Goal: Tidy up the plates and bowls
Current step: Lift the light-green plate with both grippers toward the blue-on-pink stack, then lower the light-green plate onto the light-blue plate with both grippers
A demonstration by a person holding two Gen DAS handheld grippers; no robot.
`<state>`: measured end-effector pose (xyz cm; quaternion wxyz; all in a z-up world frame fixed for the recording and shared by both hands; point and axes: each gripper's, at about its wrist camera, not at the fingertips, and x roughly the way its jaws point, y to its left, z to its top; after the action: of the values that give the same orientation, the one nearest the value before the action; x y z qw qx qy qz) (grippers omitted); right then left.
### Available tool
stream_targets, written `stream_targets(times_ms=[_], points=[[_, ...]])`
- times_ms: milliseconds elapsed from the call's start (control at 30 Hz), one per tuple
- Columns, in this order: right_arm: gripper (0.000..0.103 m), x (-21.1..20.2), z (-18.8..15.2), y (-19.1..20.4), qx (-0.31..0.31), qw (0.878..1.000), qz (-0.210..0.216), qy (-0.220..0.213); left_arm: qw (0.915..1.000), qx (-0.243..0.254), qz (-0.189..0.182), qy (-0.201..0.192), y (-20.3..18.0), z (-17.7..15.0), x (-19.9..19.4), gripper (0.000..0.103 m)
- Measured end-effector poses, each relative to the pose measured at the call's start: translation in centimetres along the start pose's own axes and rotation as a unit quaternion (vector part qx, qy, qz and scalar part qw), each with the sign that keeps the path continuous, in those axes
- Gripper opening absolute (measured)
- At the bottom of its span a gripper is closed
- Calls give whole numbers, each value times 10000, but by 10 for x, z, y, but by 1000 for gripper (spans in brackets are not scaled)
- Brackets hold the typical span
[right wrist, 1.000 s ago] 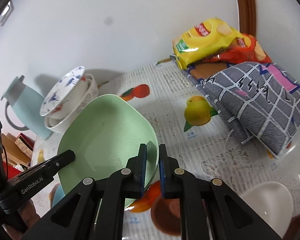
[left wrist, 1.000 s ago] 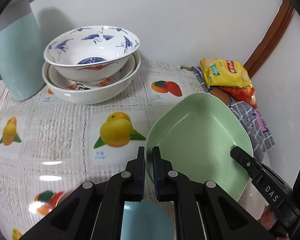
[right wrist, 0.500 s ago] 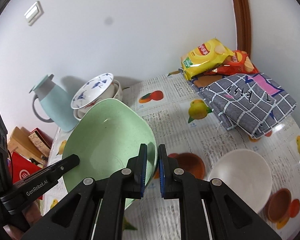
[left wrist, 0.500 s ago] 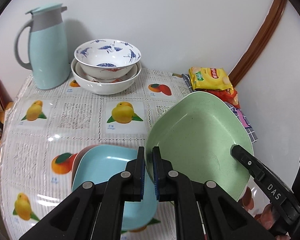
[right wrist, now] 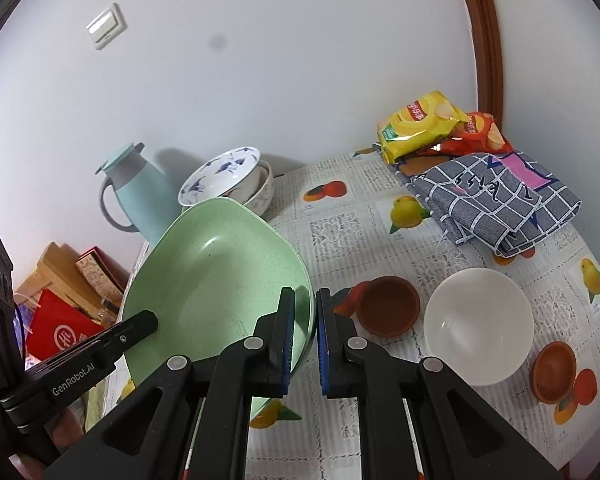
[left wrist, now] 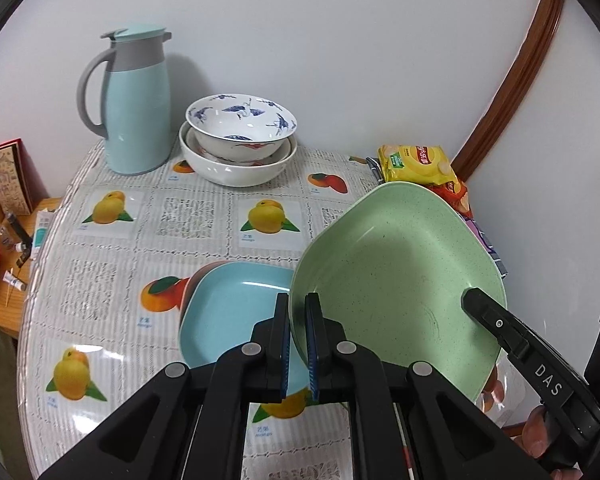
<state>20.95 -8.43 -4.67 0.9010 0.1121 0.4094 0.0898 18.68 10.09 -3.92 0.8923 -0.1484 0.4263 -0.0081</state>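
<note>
Green plate (left wrist: 396,280) was clamped on 2 opposite rims: the left gripper (left wrist: 298,344) pinched its left edge and the right gripper (right wrist: 303,344) pinched its right edge, both clenched tight on it. Compared with 1 second earlier, both grippers had risen and pulled back, so the plate hung tilted in the air, clear above the bench (left wrist: 196,216). A blue plate (left wrist: 236,312), hidden before, now lay just below the left gripper. Far ahead of the grippers the stack of patterned bowls (left wrist: 240,140) looked smaller. I judged that the green plate was being carried to a stack, probably onto the blue plate. A white bowl (right wrist: 478,320) and 2 brown bowls waited to the right of the right gripper.
</note>
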Motion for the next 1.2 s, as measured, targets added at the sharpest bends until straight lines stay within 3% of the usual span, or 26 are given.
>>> stream_targets(times_ms=[1200], points=[[10, 13, -6, 54, -513, 9981, 326, 93, 9981, -472, 320, -235, 48, -1, -27, 8]])
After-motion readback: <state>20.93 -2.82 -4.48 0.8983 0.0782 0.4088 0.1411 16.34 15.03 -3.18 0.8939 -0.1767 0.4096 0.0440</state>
